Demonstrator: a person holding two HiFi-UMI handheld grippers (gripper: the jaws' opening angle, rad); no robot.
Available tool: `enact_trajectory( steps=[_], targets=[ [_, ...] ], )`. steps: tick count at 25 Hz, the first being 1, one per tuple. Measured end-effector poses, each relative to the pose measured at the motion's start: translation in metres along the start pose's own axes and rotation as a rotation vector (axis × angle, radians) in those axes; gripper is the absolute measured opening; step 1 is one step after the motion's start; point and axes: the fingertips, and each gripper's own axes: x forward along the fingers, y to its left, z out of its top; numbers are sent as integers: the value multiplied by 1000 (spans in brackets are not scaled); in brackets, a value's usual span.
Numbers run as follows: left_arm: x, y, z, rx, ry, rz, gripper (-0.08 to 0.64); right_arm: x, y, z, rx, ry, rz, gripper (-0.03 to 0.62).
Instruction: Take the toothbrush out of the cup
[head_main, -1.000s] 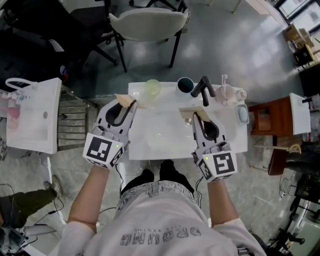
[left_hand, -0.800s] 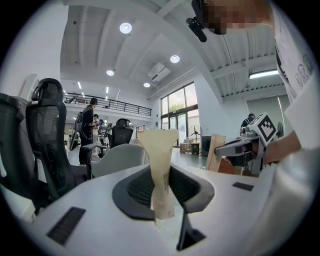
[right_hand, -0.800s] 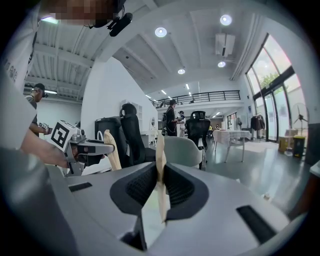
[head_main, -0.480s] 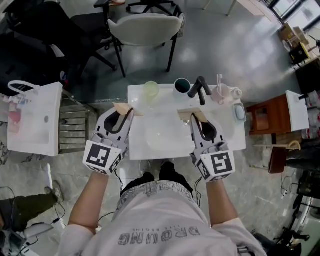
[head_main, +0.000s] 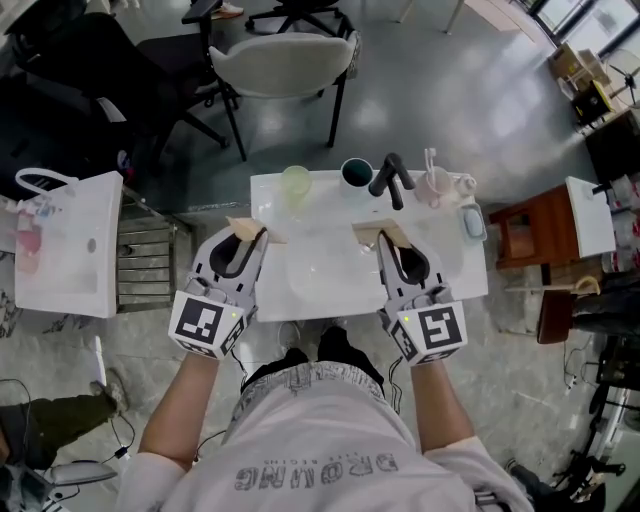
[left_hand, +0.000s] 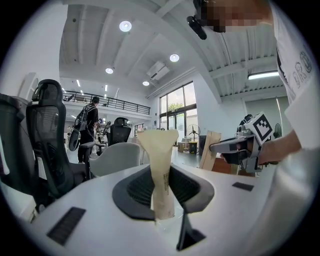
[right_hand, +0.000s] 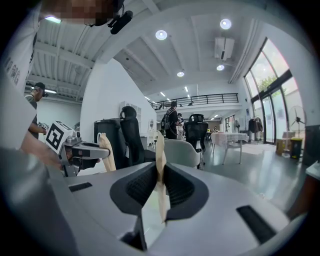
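Pink is the cup (head_main: 436, 184) that holds the toothbrush (head_main: 429, 158). The cup stands near the far right corner of the white sink top (head_main: 455, 270), just right of the black tap (head_main: 390, 178). The toothbrush stands on end in the cup. Its long side runs up and down, and its top pokes out over the rim. Which end is up is too small to tell.

Both grippers are on the near side of the sink top, well apart from the cup. The left gripper (head_main: 252, 232) (left_hand: 161, 192) has its jaws squeezed on a flat tan strip (left_hand: 159, 155). The strip stands upright and gets wider at the top. The right gripper (head_main: 385, 236) (right_hand: 161, 192) has its jaws squeezed on a second tan strip (right_hand: 160, 150), seen from its thin edge. Neither gripper touches the toothbrush.

A round bowl is sunk into the middle of the sink top. Along the far edge stand a pale yellow-green cup (head_main: 295, 182) and a dark cup (head_main: 356, 172), left of the tap. A small grey dish (head_main: 473, 222) lies by the right edge.

The floor (head_main: 470, 90) is grey and shiny. A light-coloured chair (head_main: 285, 62) stands behind the sink, with black office chairs to its left. A brown wooden stand (head_main: 525, 235) is on the right. The room is big, with round ceiling lights and tall windows.
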Motion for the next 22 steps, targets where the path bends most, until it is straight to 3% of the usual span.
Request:
enact_trajectory(
  steps=[22],
  targets=[
    [-2, -6, -4, -26, 13, 3, 89, -3, 0, 1, 10, -4, 11, 58]
  ],
)
